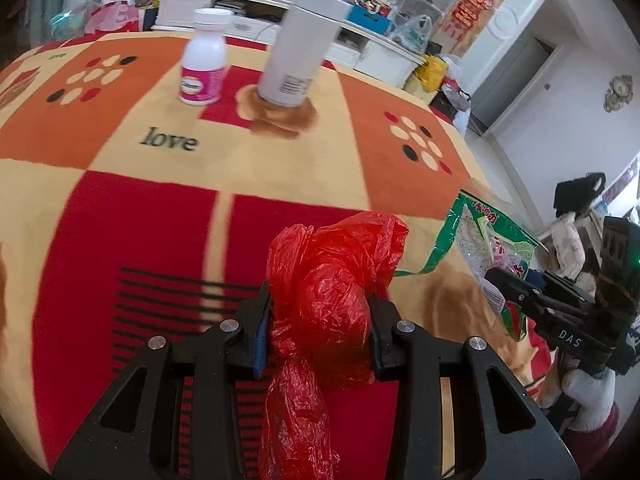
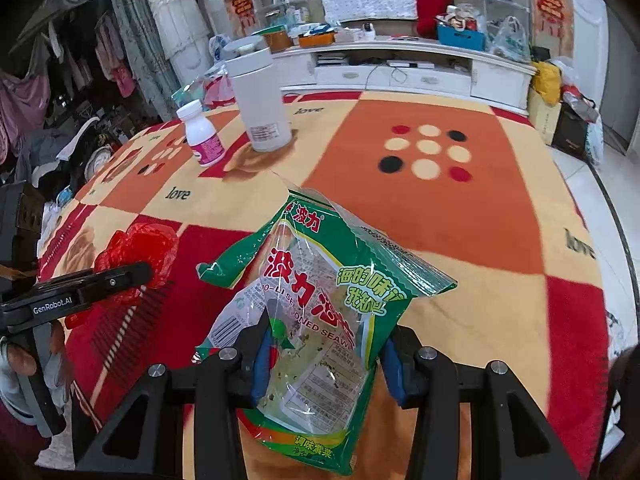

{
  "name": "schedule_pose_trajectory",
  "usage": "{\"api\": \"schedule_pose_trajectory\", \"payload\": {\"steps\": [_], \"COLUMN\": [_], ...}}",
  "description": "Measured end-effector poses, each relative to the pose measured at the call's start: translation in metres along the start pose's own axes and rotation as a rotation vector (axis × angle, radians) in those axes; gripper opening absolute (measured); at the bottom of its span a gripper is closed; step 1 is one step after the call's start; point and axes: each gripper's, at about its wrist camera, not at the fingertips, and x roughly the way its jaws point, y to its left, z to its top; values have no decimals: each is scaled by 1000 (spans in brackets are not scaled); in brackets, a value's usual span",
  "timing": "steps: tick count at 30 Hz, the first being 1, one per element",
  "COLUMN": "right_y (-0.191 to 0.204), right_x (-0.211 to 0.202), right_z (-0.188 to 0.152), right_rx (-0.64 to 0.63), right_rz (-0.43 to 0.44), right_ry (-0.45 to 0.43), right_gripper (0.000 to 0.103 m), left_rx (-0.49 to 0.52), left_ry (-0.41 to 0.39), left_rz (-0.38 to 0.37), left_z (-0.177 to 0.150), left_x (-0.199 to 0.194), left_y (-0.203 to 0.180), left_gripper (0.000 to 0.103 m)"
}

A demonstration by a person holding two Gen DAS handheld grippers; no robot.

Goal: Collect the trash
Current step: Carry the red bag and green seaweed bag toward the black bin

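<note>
Bottle beside flask, apparently untouched.

red plastic bag: thin, crinkled, glossy film
seaweed snack packet: shiny printed plastic, partly clear
blanket: soft, matt, fuzzy cloth
white tumbler: smooth, matt finish
small bottle: glossy white plastic
left gripper: matt black plastic, bright metal bolts, blue pads

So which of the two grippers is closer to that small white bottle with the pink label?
Left. The left gripper, holding the red plastic bag, faces the bottle; the right gripper sits farther right.
</note>
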Motion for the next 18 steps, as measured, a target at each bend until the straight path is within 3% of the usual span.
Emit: {"api": "schedule_pose_trajectory", "payload": {"steps": [18], "right_y": [-99], "right_x": [-69], "right_z": [-51], "right_rx": [150], "right_rz": [-92], "right_ry": [-62], "right_gripper": [44], "left_rx": [170], "left_ry": [20], "left_rz": [-55], "left_z": [-15], "left_x": [22], "left_y": [-119], "left_gripper": [35]}}
